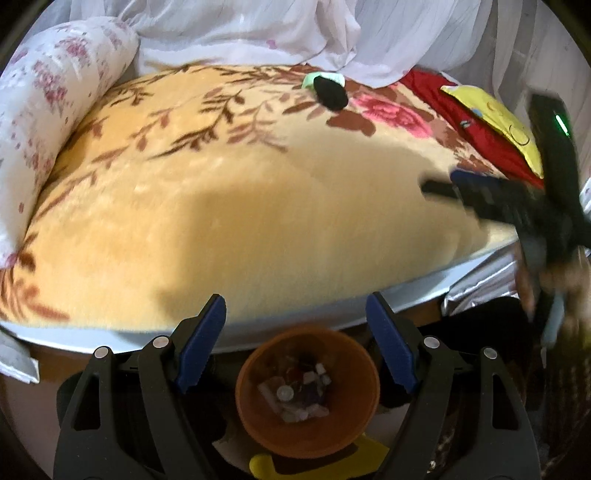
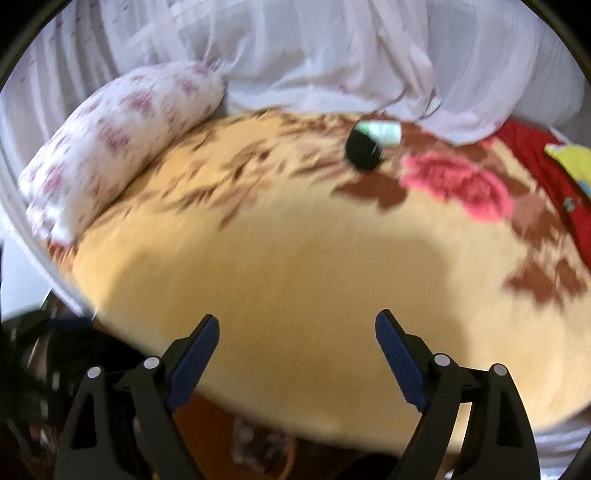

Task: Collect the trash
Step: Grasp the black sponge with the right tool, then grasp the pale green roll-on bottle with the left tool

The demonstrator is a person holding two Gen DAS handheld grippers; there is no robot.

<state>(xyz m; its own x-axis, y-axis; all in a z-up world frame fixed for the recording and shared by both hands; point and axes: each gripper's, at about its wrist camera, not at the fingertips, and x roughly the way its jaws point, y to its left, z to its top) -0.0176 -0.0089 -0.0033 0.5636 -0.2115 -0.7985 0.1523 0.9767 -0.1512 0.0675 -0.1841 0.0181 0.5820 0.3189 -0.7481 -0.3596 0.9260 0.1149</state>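
Note:
An orange bin (image 1: 308, 391) with several scraps inside stands on the floor at the bed's near edge, right below my left gripper (image 1: 297, 328), which is open and empty. A black round object (image 1: 330, 94) lies against a pale green piece (image 1: 325, 78) at the far side of the yellow floral blanket (image 1: 240, 206). My right gripper (image 2: 297, 350) is open and empty over the blanket's near part; the black object (image 2: 364, 149) and the green piece (image 2: 384, 133) lie far ahead of it. The right gripper also shows blurred in the left wrist view (image 1: 439, 188).
A floral bolster pillow (image 1: 55, 103) lies along the left side. White curtains (image 1: 258, 29) hang behind the bed. A red cloth (image 1: 476, 125) with a yellow cushion (image 1: 502, 118) sits at the far right. A yellow dustpan (image 1: 314, 461) lies by the bin.

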